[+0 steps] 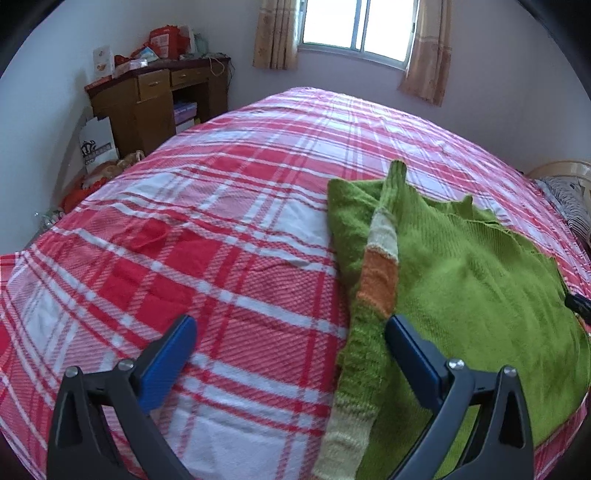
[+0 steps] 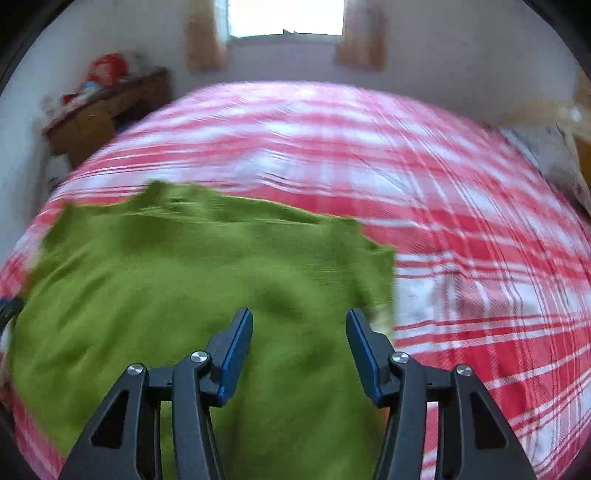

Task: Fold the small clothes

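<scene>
A small green knit sweater [image 1: 461, 280] lies flat on the red and white plaid bedspread [image 1: 221, 229]. One sleeve [image 1: 380, 280], banded green, cream and orange, is folded over its left side. My left gripper [image 1: 291, 332] is open and empty, above the bedspread at the sweater's left edge, its right finger [image 1: 410, 350] over the sleeve. In the blurred right wrist view, my right gripper [image 2: 299, 332] is open and empty above the sweater [image 2: 184, 280] near its right edge.
A wooden desk [image 1: 155, 99] with boxes on it stands at the back left by the wall. A window with curtains [image 1: 354, 29] is behind the bed. A striped pillow [image 1: 569, 199] lies at the right edge. The bedspread [image 2: 461, 221] extends to the right.
</scene>
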The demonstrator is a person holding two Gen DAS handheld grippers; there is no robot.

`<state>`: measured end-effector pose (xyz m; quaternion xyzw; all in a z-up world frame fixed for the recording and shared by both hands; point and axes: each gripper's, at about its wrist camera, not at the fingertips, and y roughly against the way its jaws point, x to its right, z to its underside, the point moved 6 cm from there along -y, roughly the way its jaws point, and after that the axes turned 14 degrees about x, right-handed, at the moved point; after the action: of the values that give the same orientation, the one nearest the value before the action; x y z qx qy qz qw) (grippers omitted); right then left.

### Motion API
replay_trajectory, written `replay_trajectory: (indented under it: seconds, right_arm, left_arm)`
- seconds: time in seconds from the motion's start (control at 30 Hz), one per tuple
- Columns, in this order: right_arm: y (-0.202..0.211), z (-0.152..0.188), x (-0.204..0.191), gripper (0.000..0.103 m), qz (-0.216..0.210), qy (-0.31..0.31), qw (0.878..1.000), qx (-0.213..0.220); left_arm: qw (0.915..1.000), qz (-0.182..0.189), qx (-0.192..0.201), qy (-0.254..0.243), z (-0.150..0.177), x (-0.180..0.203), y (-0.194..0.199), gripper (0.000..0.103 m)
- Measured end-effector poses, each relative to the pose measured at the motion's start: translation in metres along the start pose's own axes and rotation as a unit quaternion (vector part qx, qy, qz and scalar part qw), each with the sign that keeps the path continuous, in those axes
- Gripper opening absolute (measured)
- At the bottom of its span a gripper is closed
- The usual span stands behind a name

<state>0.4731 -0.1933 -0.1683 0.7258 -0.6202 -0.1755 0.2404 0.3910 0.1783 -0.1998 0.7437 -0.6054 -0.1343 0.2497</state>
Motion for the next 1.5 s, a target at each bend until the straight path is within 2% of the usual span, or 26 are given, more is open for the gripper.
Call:
replay_trajectory:
  seconds: [0.1, 0.2, 0.3, 0.4, 0.53, 0.67, 0.73, 0.83, 1.0, 1.27, 1.5]
  right_arm:
    - [0.032, 0.012, -0.05, 0.054, -0.053, 0.038, 0.998, 0.018]
    - [0.056, 0.027, -0.101, 0.055, -0.109, 0.078, 0.99, 0.033]
    - [0.069, 0.039, -0.14, 0.055, -0.14, 0.109, 0.983, 0.04]
    - [0.076, 0.053, -0.174, 0.057, -0.152, 0.144, 0.977, 0.039]
    - [0.079, 0.067, -0.208, 0.057, -0.149, 0.197, 0.968, 0.048]
    - [0.079, 0.076, -0.231, 0.057, -0.155, 0.218, 0.962, 0.047]
    - [0.079, 0.08, -0.245, 0.057, -0.149, 0.241, 0.957, 0.056]
    - [0.077, 0.082, -0.262, 0.057, -0.141, 0.269, 0.95, 0.068]
    - [0.074, 0.081, -0.289, 0.057, -0.118, 0.308, 0.94, 0.083]
    - [0.055, 0.07, -0.309, 0.057, -0.11, 0.313, 0.94, 0.081]
    - [0.048, 0.066, -0.323, 0.057, -0.105, 0.325, 0.936, 0.083]
  left_arm:
    - [1.0, 0.008, 0.0, 0.002, -0.003, -0.004, 0.002, 0.103]
    - [0.9997, 0.008, 0.004, -0.021, -0.01, -0.006, 0.001, 0.103]
    - [0.9992, 0.011, 0.007, -0.037, -0.017, -0.007, -0.003, 0.103]
    - [0.9986, 0.029, 0.012, -0.043, -0.025, -0.005, -0.008, 0.103]
    - [0.9975, 0.066, 0.006, -0.024, -0.031, 0.004, -0.018, 0.103]
    - [0.996, 0.077, -0.008, -0.045, -0.03, 0.02, -0.035, 0.103]
    - [0.9943, 0.094, -0.018, -0.048, -0.032, 0.027, -0.042, 0.103]
    - [0.9921, 0.105, -0.03, -0.061, -0.036, 0.034, -0.053, 0.094]
    - [0.9903, 0.125, -0.042, -0.043, -0.039, 0.034, -0.07, 0.091]
    - [0.9861, 0.157, -0.042, -0.033, -0.042, 0.04, -0.081, 0.088]
    - [0.9837, 0.173, -0.042, -0.029, -0.045, 0.046, -0.087, 0.074]
